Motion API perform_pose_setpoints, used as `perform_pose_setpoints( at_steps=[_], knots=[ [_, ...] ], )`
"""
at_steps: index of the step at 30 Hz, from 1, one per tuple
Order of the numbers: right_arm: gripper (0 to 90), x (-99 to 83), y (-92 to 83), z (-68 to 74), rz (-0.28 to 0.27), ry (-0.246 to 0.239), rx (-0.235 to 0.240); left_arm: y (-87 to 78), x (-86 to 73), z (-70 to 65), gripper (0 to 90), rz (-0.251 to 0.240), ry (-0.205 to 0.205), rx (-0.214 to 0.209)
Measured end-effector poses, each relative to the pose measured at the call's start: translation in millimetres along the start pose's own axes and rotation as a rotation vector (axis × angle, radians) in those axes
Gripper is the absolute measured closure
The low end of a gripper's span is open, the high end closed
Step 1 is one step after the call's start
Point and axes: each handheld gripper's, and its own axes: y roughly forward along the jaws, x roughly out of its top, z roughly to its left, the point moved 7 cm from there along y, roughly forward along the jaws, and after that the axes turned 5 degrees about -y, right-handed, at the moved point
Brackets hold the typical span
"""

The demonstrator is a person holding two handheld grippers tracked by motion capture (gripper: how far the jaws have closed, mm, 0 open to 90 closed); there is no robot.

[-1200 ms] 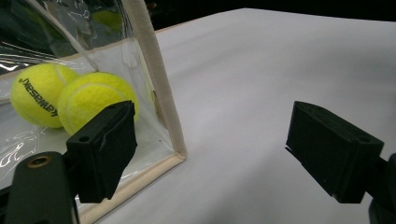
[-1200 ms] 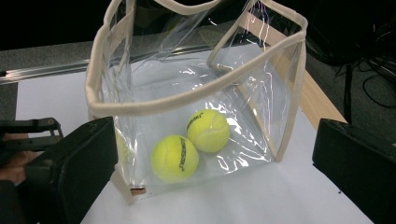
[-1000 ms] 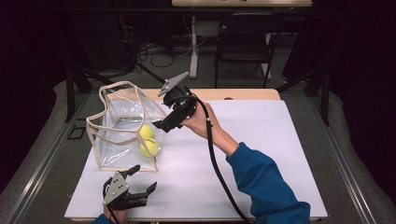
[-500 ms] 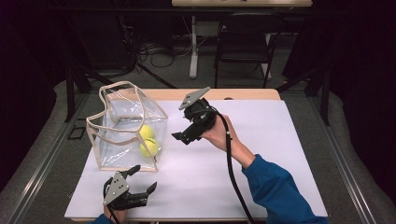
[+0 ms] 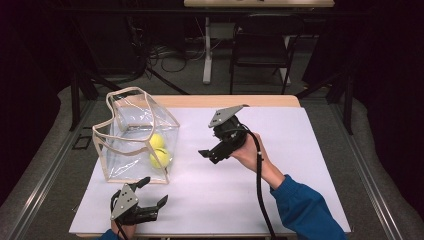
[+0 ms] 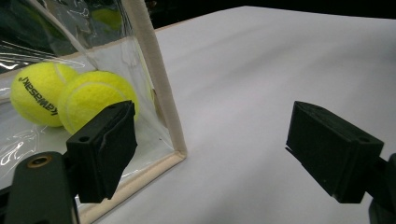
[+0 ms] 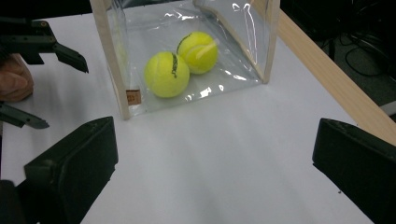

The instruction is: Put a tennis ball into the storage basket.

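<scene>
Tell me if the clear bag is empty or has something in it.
Not empty. Two tennis balls lie side by side on the floor of the bag, seen through its clear wall.

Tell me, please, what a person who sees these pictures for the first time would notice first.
Most striking are the two yellow tennis balls, side by side inside the clear plastic bag at the left of the white table. Next comes the right gripper, raised above the table's middle with its jaws open and empty. The left gripper waits open at the near edge, just in front of the bag.
</scene>
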Motion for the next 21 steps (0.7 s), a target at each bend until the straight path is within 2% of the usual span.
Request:
perform_pose_setpoints(
  at_steps=[14,21],
  knots=[
    [0.0,-44.1,-12.4,0.2,0.025,0.053,-0.017,0.5,-0.3,-0.4,16.1,0.002,-0.003,0.005],
    [0.0,-60.7,-15.1,3.5,0.032,0.058,-0.021,0.8,-0.7,-0.6,16.0,0.005,-0.002,0.004]
  ],
)
